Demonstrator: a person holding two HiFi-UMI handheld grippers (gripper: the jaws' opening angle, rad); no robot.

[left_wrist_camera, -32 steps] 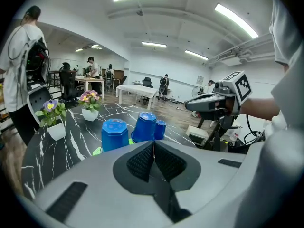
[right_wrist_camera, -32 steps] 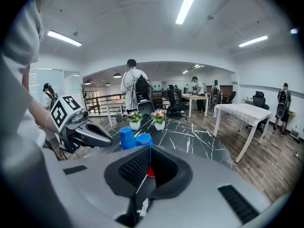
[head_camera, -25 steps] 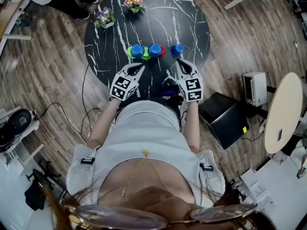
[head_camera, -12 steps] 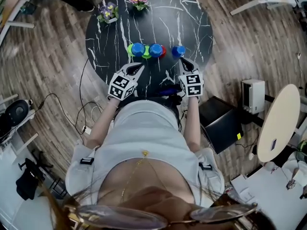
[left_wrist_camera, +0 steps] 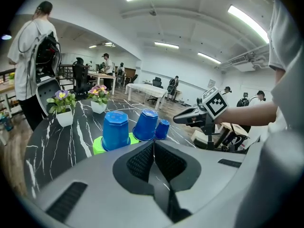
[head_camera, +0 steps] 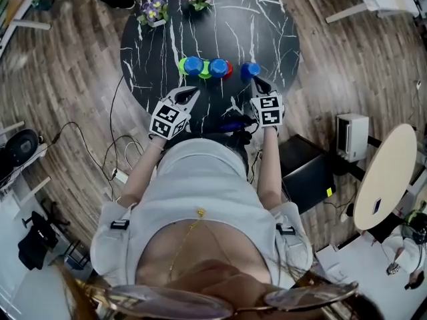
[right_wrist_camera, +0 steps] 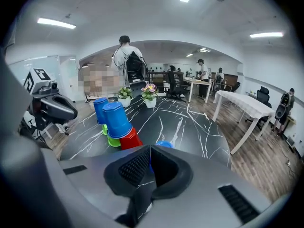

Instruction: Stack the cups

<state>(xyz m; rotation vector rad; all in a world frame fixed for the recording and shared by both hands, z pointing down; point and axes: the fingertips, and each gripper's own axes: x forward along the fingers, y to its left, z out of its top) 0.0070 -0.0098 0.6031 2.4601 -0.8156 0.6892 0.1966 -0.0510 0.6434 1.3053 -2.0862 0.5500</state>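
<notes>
Three blue plastic cups stand upside down in a row on the black marble-patterned round table (head_camera: 267,19), all ahead of the two tools. The change is on the right. The right gripper (head_camera: 256,83) has come down and forward since a second ago, so its tips now sit just short of the lone blue cup (head_camera: 249,70). That cup stands straight ahead of the tips, apart from the other cups; in the earlier frame the gap between tips and cup was clearer. The jaws are pressed together and hold nothing, and in the right gripper view the cup's top shows just beyond the closed tips. This looks like an approach to that cup for a first pick, though the jaws would have to part before they could take it.

The left gripper (head_camera: 192,93) has kept its place, its jaws likewise closed and empty. Just ahead of its tips is the left blue cup (head_camera: 193,65), with a lime-green cup (head_camera: 181,67) showing at its base. To the right of that tool's line, the middle blue cup (head_camera: 218,67) leans tilted over a red cup (head_camera: 228,71). None of the cups has shifted between the frames, so the stacking seems barely begun.
</notes>
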